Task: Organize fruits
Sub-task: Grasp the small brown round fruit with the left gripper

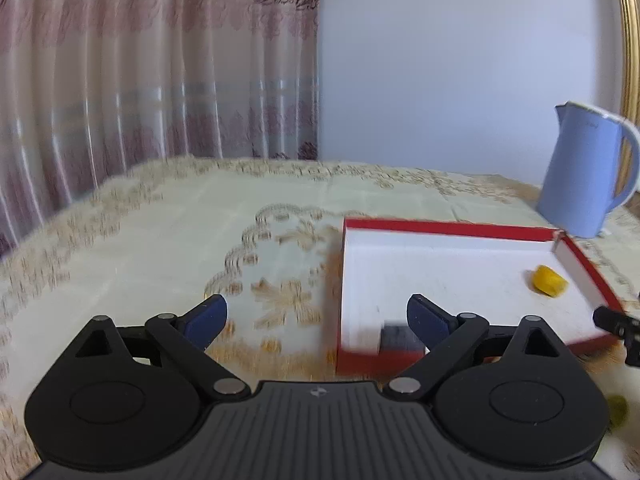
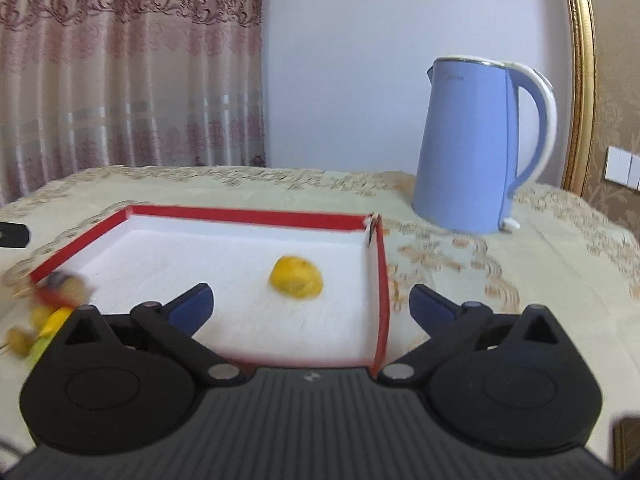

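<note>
- The right gripper (image 2: 310,303) had its jaws spread wide and released, with nothing between the blue pads; no earlier view was there to compare.
- A yellow fruit (image 2: 296,277) lay on the white floor of the red-walled tray (image 2: 248,216), just ahead of the right jaws and a little left of their midline, touching neither pad.
- The tray's right wall ran in between the right jaws, nearer the right-hand pad.
- A blurred heap of small fruits (image 2: 44,320) sat on the table left of the left-hand pad, by the tray's near-left corner.
- A blue kettle (image 2: 472,144) stood upright on the table, ahead and to the right of the right jaws, beyond the tray.
- The left gripper (image 1: 317,316) was likewise released, its jaws wide and empty.
- The tray's left wall lay between the left jaws; the fruit was far right of them, near the tray's far-right corner.
</note>
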Demonstrator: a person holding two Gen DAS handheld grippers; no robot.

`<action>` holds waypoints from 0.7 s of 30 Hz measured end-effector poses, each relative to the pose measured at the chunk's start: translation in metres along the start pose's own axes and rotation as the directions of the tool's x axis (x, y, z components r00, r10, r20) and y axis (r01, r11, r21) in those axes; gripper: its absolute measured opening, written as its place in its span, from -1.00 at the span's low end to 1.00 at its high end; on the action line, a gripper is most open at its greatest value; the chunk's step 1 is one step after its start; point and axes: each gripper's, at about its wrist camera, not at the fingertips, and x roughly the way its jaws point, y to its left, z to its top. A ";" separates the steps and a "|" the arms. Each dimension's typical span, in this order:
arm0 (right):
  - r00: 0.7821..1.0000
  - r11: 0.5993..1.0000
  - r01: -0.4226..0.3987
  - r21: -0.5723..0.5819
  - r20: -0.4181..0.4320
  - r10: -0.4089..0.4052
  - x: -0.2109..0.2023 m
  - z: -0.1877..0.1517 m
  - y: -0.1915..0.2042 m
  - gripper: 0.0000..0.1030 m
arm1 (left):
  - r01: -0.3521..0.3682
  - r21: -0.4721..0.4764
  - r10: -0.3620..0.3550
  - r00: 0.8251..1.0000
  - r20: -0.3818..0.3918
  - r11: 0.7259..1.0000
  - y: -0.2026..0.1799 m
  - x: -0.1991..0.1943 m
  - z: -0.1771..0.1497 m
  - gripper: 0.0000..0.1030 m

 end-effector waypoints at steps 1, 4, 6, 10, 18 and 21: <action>1.000 1.000 0.000 0.010 0.006 0.000 -0.007 -0.002 0.000 1.00 | 0.030 -0.015 -0.030 1.000 -0.005 0.999 0.006 -0.005 -0.005 0.89; 0.998 0.998 -0.013 0.064 0.055 0.009 -0.031 -0.007 -0.004 1.00 | 0.085 -0.037 -0.085 0.996 -0.015 0.996 0.017 -0.017 -0.018 0.89; 0.997 0.995 -0.022 0.097 0.069 0.015 -0.040 -0.014 -0.006 1.00 | 0.092 0.011 -0.092 0.996 -0.014 0.996 0.015 -0.024 -0.027 0.89; 0.994 0.995 0.040 0.093 0.100 -0.049 -0.049 -0.021 0.000 1.00 | 0.092 0.141 -0.092 0.996 -0.008 0.986 0.000 -0.029 -0.041 0.89; 0.995 0.999 0.035 0.023 0.096 -0.037 -0.050 -0.021 0.011 1.00 | 0.119 0.262 -0.116 0.993 -0.026 0.958 -0.025 -0.021 -0.056 0.89; 0.997 1.000 0.012 0.008 0.077 -0.012 -0.047 -0.021 0.013 1.00 | 0.121 0.277 -0.110 0.992 -0.055 0.953 -0.028 -0.014 -0.057 0.89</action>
